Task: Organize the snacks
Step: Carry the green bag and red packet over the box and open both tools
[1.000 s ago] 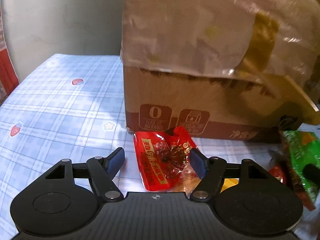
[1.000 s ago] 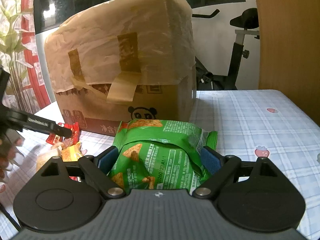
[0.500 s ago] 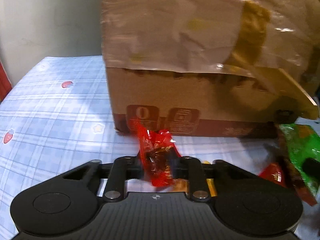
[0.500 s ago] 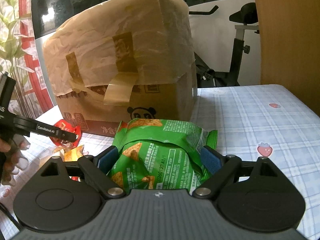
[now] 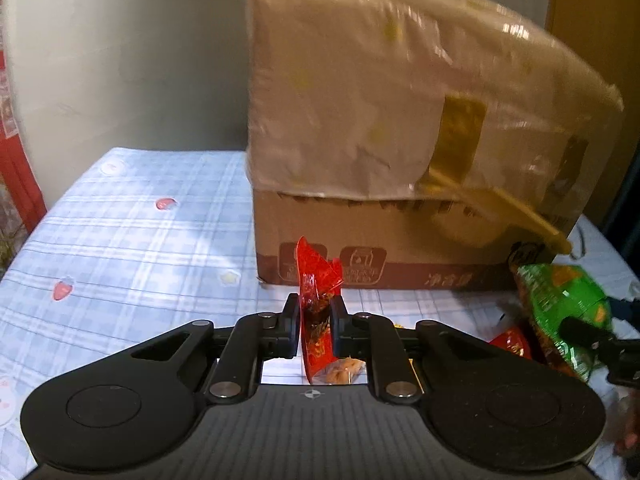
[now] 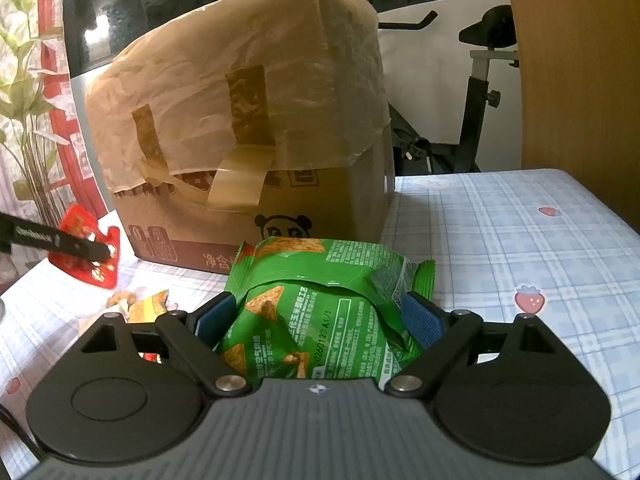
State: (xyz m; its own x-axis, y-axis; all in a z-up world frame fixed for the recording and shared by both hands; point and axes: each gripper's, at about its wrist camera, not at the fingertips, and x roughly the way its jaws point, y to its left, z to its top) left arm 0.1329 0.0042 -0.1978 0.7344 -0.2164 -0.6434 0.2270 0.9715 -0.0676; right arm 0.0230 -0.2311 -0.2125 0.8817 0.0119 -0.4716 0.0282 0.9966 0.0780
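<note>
Cardboard box (image 5: 400, 160), paper-wrapped and taped, on the checked desk (image 5: 120, 240). Exercise bike (image 6: 480, 100): right view only. Green snack bag (image 6: 320, 308): between the pads of the wide-spread right gripper (image 6: 320, 320), before the box. Red snack packet (image 5: 316, 312): pinched upright in the narrow left gripper (image 5: 316, 320), off the desk. Orange wrapper (image 6: 148, 306): on the desk, clear only in the right view.
</note>
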